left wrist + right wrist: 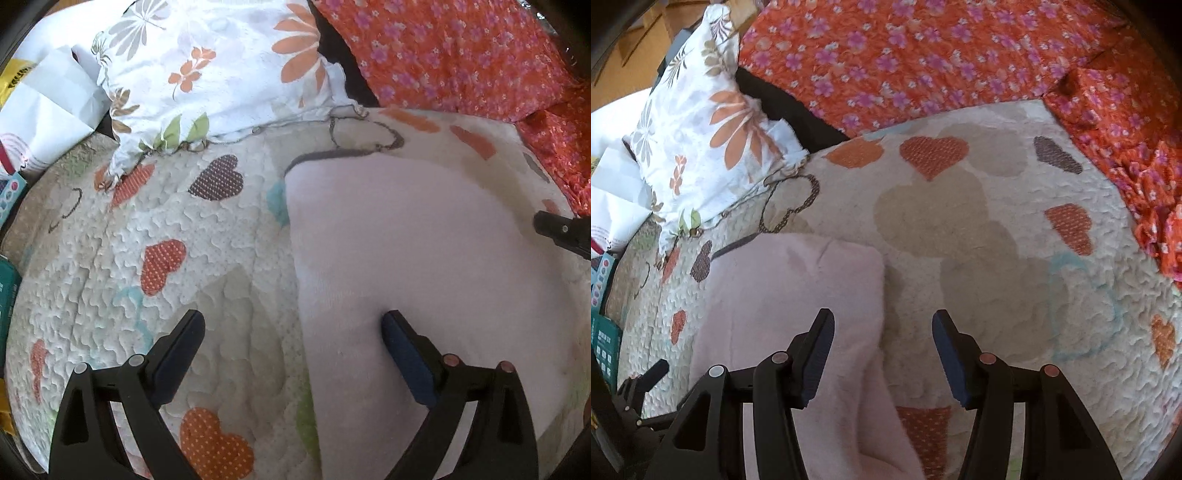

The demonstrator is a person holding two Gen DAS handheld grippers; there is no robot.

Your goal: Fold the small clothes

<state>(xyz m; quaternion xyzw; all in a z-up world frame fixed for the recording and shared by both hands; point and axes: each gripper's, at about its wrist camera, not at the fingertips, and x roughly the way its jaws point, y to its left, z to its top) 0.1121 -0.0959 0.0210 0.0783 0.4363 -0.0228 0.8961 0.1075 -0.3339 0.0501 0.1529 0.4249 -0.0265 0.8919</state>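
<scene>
At nine o'clock in your left wrist view you had white papers point(51, 107) and a teal box point(7, 295) at the bed's edge. From there a white quilt point(110, 288) stitched with orange, brown and beige hearts spread across the whole bed. A white pillow point(207, 70) printed with orange and grey flowers lay at eleven o'clock, its lower edge resting on the quilt. Your left gripper point(291, 343) stood wide open with nothing between its fingers: the left one hung over bare quilt, the right one over the pink garment point(406, 251). That garment lay flat on the quilt from the centre toward five o'clock, with a dark band along its far edge. An orange bedspread point(461, 51) with pink flowers ran from one to three o'clock, and a tip of your other gripper poked in at three o'clock.

In your right wrist view the pillow point(701, 122) sat at ten o'clock and the pink garment point(794, 295) ran from the centre to seven o'clock. Your right gripper point(882, 336) was partly open and held nothing; its left finger stood over the garment's right edge, its right finger over the quilt point(1015, 229). The orange bedspread point(923, 55) filled twelve to three o'clock.
</scene>
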